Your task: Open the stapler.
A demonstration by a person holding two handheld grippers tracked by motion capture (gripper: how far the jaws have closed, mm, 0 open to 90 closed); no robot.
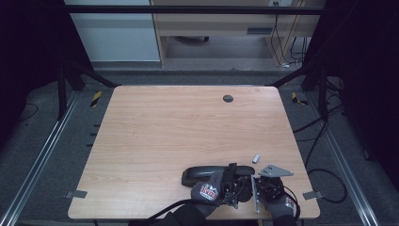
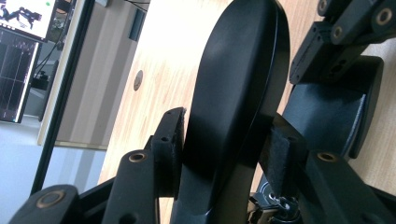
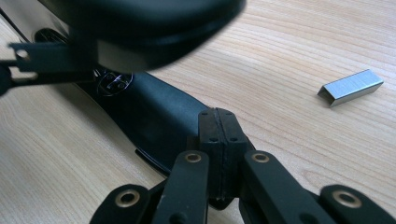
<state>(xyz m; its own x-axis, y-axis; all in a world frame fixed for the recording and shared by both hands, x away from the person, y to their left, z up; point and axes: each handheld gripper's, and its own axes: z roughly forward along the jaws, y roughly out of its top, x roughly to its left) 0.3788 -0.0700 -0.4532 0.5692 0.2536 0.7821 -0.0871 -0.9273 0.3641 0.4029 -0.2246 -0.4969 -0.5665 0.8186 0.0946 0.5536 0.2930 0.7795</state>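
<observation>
A black stapler [image 1: 207, 173] lies near the table's front edge. My left gripper [image 1: 230, 181] is shut on its top arm [image 2: 233, 84], one pad [image 2: 170, 140] on each side. The top arm [image 3: 154, 28] is lifted clear of the stapler's base [image 3: 154, 112], and a metal rail [image 3: 46, 63] shows under it. To the right, my right gripper [image 1: 263, 181] is shut with nothing between its pads [image 3: 219, 126], its tips down at the base's near end. A short strip of staples [image 3: 351, 87] lies on the wood just beyond [image 1: 256, 158].
The wooden table [image 1: 188, 127] stretches away behind the stapler, with a round cable hole [image 1: 228, 98] near its far edge. Black frame bars and cables run along the floor on both sides. Both gloved hands sit at the front edge.
</observation>
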